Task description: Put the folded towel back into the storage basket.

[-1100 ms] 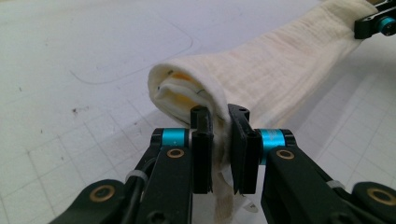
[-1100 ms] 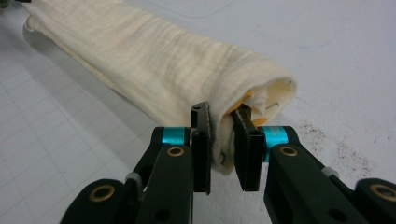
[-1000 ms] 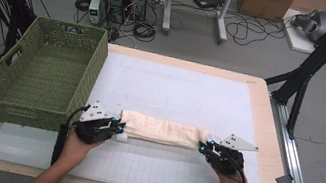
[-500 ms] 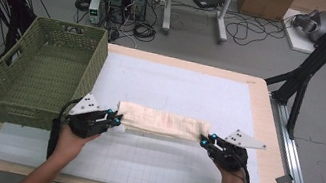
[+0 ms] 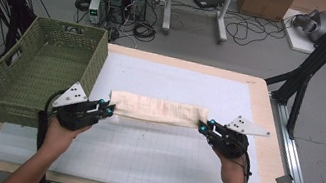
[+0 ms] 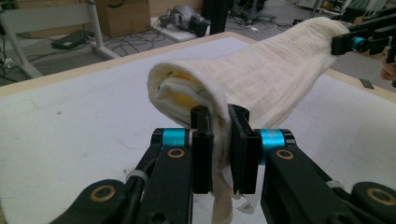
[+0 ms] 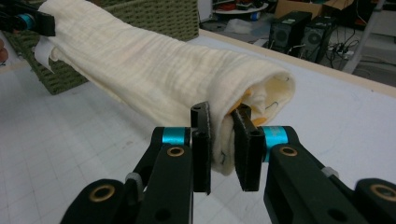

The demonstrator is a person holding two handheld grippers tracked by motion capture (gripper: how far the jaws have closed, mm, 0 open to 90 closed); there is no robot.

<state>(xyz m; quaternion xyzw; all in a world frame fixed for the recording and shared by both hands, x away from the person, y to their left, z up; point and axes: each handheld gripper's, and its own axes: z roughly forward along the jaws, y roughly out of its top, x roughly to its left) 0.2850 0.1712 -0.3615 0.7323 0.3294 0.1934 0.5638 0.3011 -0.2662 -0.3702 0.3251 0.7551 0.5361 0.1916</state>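
Cream folded cloth [image 5: 156, 109] stretched between both grippers over the white mat [image 5: 164, 158], lifted clear of it, just right of the green basket [image 5: 37, 74]

Left gripper [image 5: 108, 109] pinching the cloth's left end, jaws pressed on the bunched layers; same grip seen close in the left gripper view [image 6: 219, 140], loose strip hanging below the jaws

Right gripper [image 5: 201, 126] pinching the right end likewise, jaws squeezed on the folded edge [image 7: 223, 140]

Probably light, soft and limp: sags slightly in the middle, no stiffness, several layers likely to slide apart or unfold if gripped too near the rim. Best held at both ends, deep enough to catch every layer, and kept taut

No readable brand or writing on cloth, basket or mat; small white tag [image 7: 42, 51] near the far end, too blurred to read
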